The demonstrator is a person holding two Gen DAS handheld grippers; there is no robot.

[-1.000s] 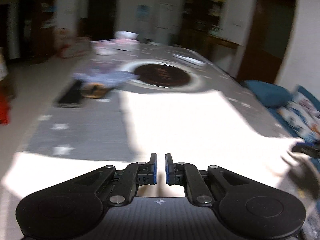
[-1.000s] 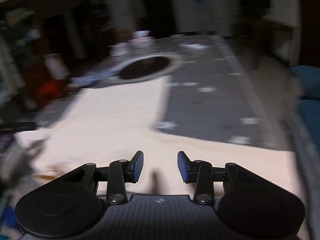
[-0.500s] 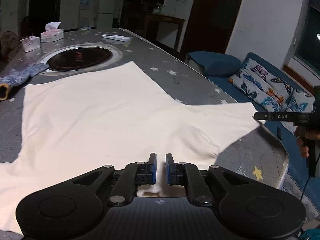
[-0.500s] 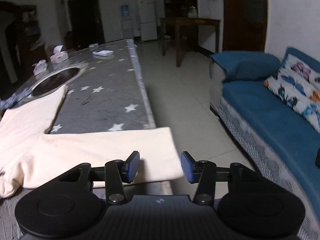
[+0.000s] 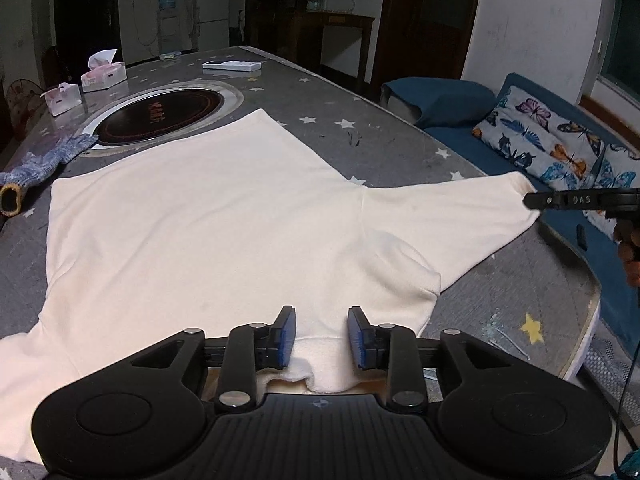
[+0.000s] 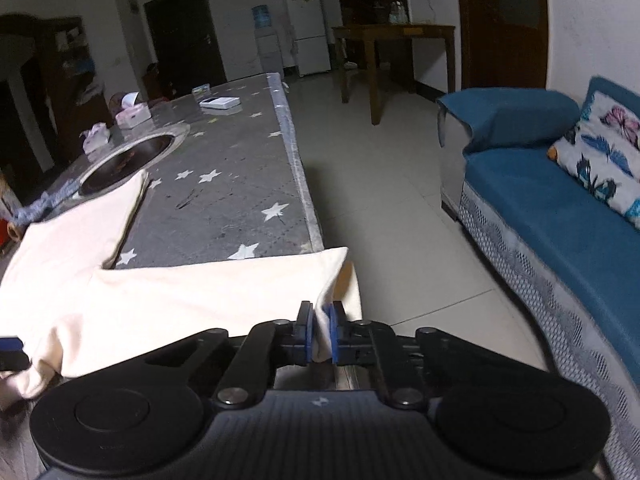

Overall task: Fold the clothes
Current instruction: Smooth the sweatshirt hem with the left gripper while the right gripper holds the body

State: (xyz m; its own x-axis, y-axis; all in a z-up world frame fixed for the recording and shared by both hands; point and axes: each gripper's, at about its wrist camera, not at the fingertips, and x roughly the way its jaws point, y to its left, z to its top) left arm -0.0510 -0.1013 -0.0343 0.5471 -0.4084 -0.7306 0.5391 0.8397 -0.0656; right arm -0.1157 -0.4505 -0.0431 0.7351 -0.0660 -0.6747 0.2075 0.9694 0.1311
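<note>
Cream sweatshirt (image 5: pixel 208 216) spread flat, sleeves outstretched

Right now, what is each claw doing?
Left claw: opening, pads clear of the shirt collar between them.
Right claw: shut on the sleeve cuff.

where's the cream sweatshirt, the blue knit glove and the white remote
cream sweatshirt (image 5: pixel 208 216), left wrist view, middle of its body
blue knit glove (image 5: pixel 44 160), left wrist view, on its palm
white remote (image 5: pixel 232 65), left wrist view, on its top face
</note>
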